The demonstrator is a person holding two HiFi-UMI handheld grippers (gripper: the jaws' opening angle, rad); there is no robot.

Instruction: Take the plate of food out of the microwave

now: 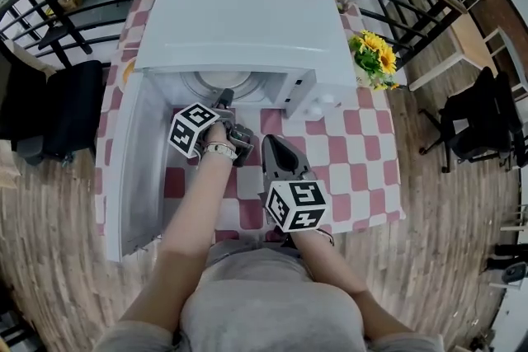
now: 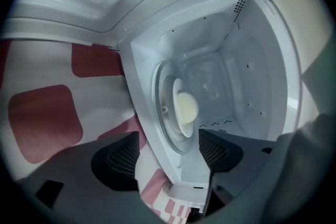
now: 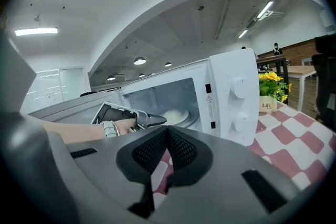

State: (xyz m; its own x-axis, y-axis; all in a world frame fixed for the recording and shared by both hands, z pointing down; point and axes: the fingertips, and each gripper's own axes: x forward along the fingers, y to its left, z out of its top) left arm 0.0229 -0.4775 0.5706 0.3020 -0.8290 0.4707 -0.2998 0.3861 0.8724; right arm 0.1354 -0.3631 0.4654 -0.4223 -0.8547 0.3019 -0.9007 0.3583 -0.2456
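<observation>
One plate of food (image 2: 184, 113) sits inside the microwave (image 1: 239, 21), a pale mound on a white dish resting on the glass turntable (image 2: 161, 113) in the middle of the white cavity. The left gripper (image 1: 224, 99) is at the mouth of that cavity, at 6 o'clock from the plate in the head view, its jaws spread wide with nothing pressed between the pads. In the left gripper view the plate shows beyond the tips, clear of both pads, and the lower front edge of the cavity runs between them. The microwave door (image 1: 136, 161) hangs fully open, swung out toward 8 o'clock from the cavity. The control panel with two round knobs (image 3: 235, 105) stands at 3 o'clock from the opening. The right gripper (image 1: 276, 146) hovers at 5 o'clock from the cavity, over the red-and-white checked tablecloth (image 1: 346, 152), with its jaws pressed together and empty. It points toward the microwave front, and its own view takes in the left gripper and the plate behind it. A small pot of yellow flowers (image 1: 373, 53) stands on the cloth at 3 o'clock from the microwave, just beside its side wall. A black chair (image 1: 474, 124) sits on the wooden floor farther out at 3 o'clock.
</observation>
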